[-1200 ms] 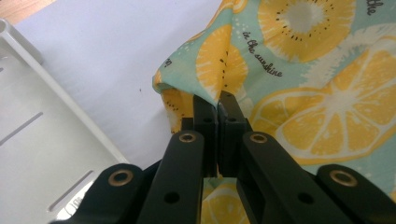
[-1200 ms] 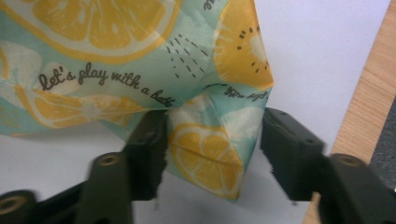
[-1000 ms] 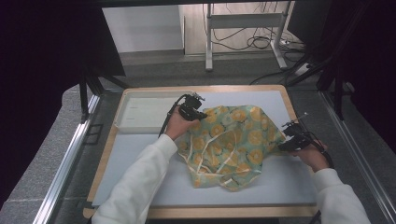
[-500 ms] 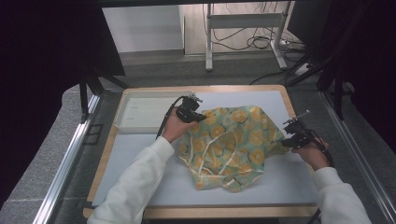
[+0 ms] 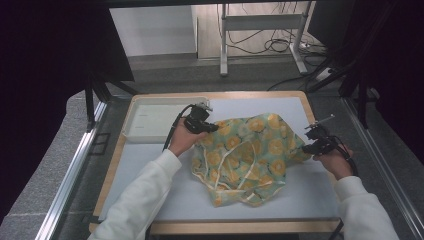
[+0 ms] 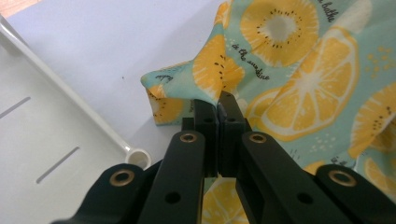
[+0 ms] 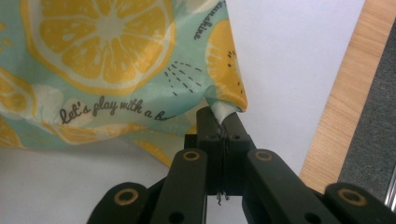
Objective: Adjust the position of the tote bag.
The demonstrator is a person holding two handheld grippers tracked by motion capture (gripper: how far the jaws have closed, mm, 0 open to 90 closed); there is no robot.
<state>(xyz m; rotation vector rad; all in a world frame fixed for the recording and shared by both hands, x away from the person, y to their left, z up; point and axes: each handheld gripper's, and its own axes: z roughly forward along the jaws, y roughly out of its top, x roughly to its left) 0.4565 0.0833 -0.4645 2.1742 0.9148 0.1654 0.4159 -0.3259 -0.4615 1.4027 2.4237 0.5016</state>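
Lighting is even and bright over the desk (image 5: 150,165); its surroundings are dark. Shadows are soft. Close-up gripper views are slightly blurred.

Crumpled lemon-print cloth (image 5: 250,155) (mint green) on the table

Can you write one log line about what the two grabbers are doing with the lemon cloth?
left gripper: shut on lemon cloth | right gripper: jaws just closed on cloth's other edge | cloth: crumpled on table | tray: beside cloth

White sleeves (image 5: 145,195) — black grippers (image 6: 218,105) (brass-ringed screw holes), trailing cables.
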